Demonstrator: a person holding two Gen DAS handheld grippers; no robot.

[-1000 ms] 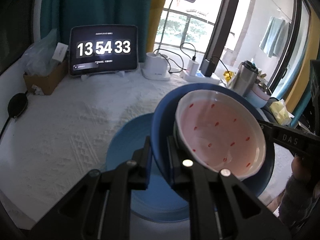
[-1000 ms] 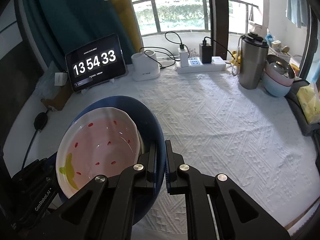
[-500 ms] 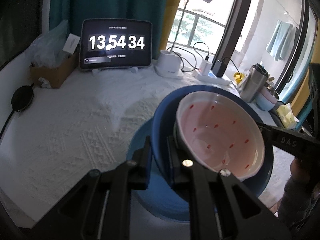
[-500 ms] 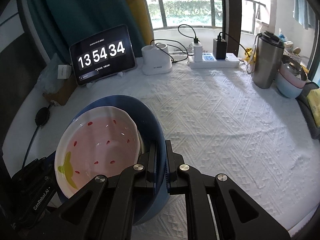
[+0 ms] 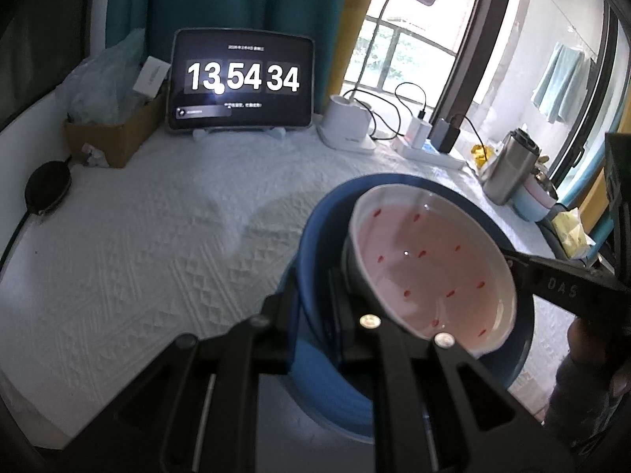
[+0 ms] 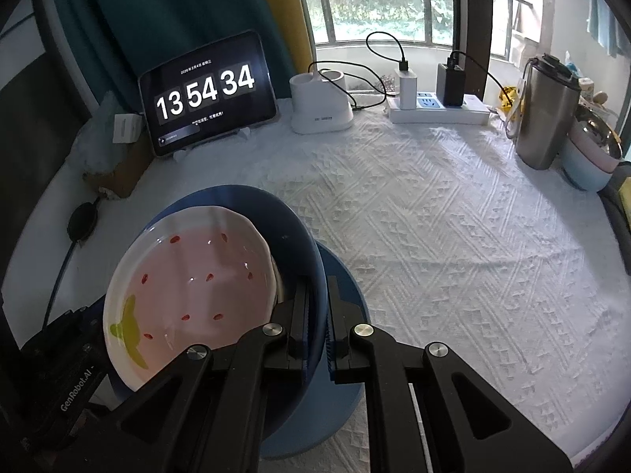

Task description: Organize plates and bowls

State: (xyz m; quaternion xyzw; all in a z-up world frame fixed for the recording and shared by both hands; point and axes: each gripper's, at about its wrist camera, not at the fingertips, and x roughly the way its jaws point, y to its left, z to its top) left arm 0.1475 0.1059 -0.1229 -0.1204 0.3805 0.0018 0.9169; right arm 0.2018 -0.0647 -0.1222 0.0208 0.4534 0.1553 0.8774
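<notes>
Gripping the blue bowl [image 6: 299, 244] by opposite rims, the left gripper [image 5: 311, 295] and right gripper [image 6: 317, 315] hold it, pink bowl [image 6: 189, 276] nested inside, just above the plate [image 6: 347, 307], which lies at 6 o'clock, directly beneath.

Cloth [image 6: 453, 236] centre open; tablet [image 6: 207, 92], flask [image 6: 546, 112] line edges.

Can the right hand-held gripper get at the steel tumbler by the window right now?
Probably not: the right hand-held gripper is shut on the dark blue bowl's rim, with the pink strawberry bowl inside. The white tablecloth toward the stainless steel tumbler looks unobstructed.
</notes>
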